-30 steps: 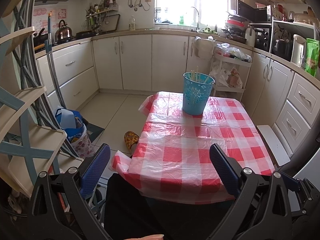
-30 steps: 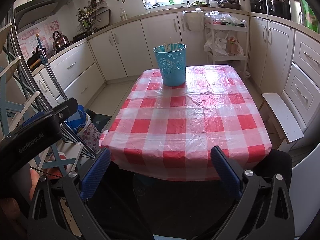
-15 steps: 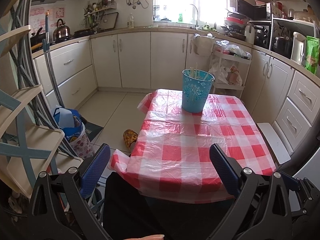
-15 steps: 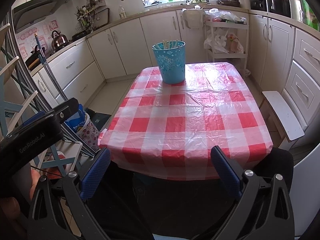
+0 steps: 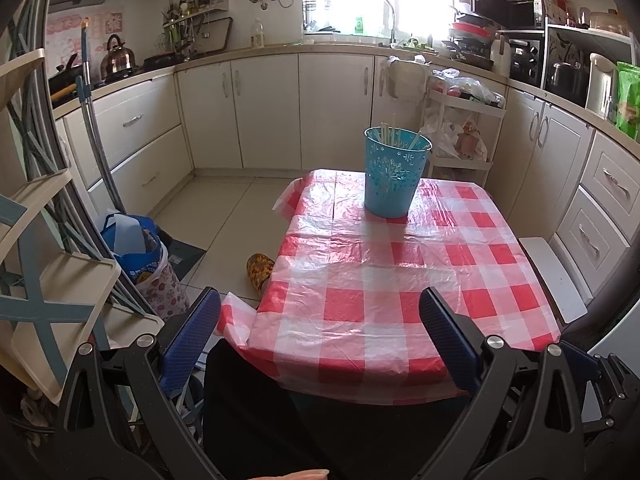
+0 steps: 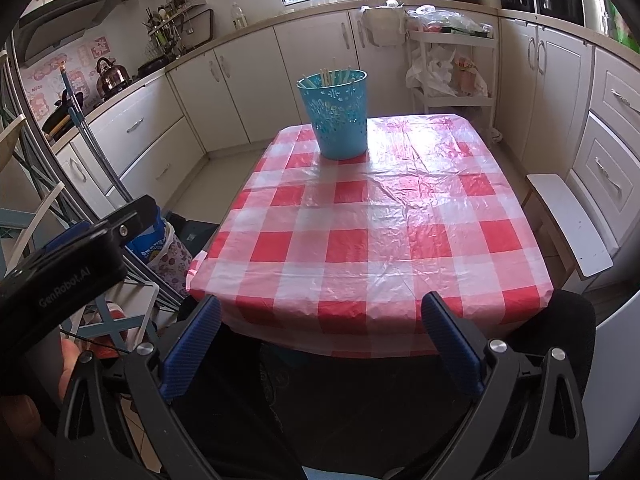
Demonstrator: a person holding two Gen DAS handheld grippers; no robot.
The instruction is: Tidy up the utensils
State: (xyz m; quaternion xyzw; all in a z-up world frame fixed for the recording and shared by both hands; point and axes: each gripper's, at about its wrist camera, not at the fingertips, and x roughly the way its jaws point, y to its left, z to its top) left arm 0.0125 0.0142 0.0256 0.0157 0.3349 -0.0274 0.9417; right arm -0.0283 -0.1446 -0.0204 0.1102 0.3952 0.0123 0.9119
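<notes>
Chopsticks (image 5: pixel 394 133) stand upright in blue bin (image 5: pixel 394 184)

There's the blue bucket (image 5: pixel 392 174), upright on the far end of the checked tablecloth (image 5: pixel 400 280) (cut-out flower pattern round its wall). Pale chopsticks (image 5: pixel 390 132) poke above its rim, some upright, some leaning.

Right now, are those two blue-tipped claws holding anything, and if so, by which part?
Nothing is held. The left gripper and the right gripper are both open and empty, short of the table. The sticks stand in the blue bucket.
</notes>
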